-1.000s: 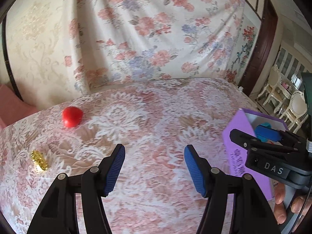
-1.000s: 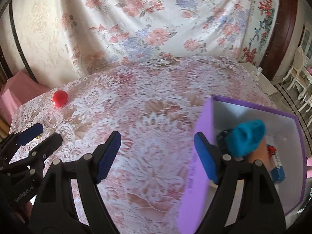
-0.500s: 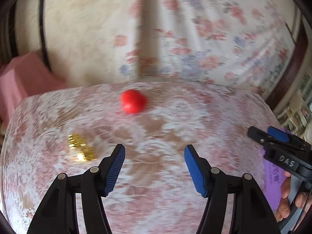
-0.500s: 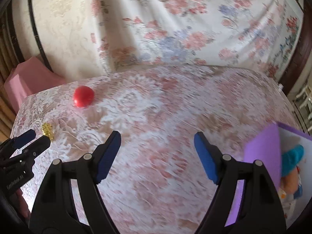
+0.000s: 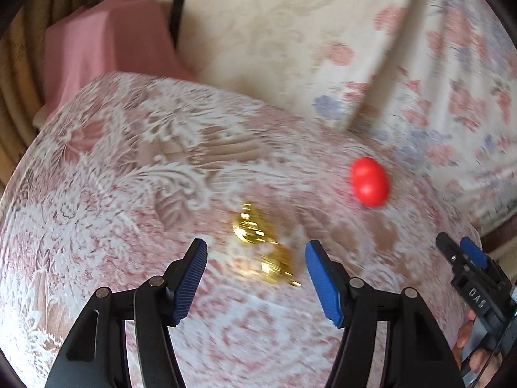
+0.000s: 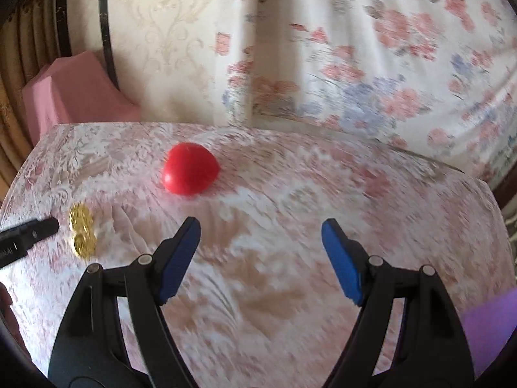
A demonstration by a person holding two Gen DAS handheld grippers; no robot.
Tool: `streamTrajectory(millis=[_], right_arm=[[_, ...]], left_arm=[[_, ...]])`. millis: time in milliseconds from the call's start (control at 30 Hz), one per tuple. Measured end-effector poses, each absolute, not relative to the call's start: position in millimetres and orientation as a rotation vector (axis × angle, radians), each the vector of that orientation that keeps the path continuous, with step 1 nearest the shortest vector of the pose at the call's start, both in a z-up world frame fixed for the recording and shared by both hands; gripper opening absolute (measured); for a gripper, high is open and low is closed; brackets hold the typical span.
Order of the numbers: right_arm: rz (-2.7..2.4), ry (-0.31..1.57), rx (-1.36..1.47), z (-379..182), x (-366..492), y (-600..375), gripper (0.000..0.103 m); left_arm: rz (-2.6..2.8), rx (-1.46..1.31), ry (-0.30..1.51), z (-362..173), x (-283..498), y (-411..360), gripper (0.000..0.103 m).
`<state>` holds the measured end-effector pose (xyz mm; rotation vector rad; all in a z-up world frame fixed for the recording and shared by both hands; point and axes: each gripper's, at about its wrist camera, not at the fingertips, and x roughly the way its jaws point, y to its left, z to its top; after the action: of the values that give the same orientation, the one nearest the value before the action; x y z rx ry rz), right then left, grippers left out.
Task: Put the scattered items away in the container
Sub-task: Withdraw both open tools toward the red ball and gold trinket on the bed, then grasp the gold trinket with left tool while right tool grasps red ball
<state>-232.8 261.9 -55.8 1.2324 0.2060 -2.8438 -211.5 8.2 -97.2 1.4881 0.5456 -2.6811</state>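
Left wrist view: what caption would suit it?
Open left gripper poised over a gold trinket on the lace tablecloth, red ball beyond.

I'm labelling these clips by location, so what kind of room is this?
Probably a room in a home: a table under a pink lace tablecloth, a floral fabric drape hung behind it, and cream damask wallpaper.

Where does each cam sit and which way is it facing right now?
Left wrist: on the left gripper, angled down at the gold trinket between its open jaws; fingers behind the right gripper show.
Right wrist: on the right gripper, angled down at the tablecloth short of the red ball; left gripper's tip shows.
Shared: ball, trinket, tablecloth.
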Motion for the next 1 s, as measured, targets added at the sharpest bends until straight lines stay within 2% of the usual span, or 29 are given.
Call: streamTrajectory(millis=[267, 467, 733, 800, 833, 867, 933, 967, 1000], right_arm=[[-2.774, 0.275, 1.166, -76, -282, 224, 0.079], [-2.739, 0.364, 1.160, -91, -312, 205, 0.081], [-2.674, 0.345, 1.215, -110, -337, 195, 0.086], [-2.657, 0.349, 1.237, -118, -337, 193, 0.086], [-2.652, 0.342, 1.249, -121, -337, 194, 0.086], [-2.639, 0.324, 1.263, -126, -337, 195, 0.085], [-2.626, 0.241, 1.254, -129, -335, 202, 0.077], [-2.627, 0.209, 1.247, -128, -334, 205, 0.067], [-2.642, 0.202, 1.250, -127, -334, 208, 0.050]], left_arm=[[-2.637, 1.489, 0.502, -117, -227, 23, 0.064], [-2.638, 1.468, 0.409, -126, -233, 44, 0.064], [-2.659, 1.400, 0.212, -133, -236, 61, 0.068], [-2.664, 1.388, 0.167, -134, -235, 63, 0.067], [-2.665, 1.389, 0.161, -134, -235, 63, 0.064], [-2.665, 1.389, 0.154, -134, -234, 63, 0.057], [-2.665, 1.385, 0.166, -133, -231, 57, 0.046], [-2.672, 1.387, 0.175, -133, -231, 54, 0.043], [-2.681, 1.390, 0.183, -133, -230, 52, 0.043]])
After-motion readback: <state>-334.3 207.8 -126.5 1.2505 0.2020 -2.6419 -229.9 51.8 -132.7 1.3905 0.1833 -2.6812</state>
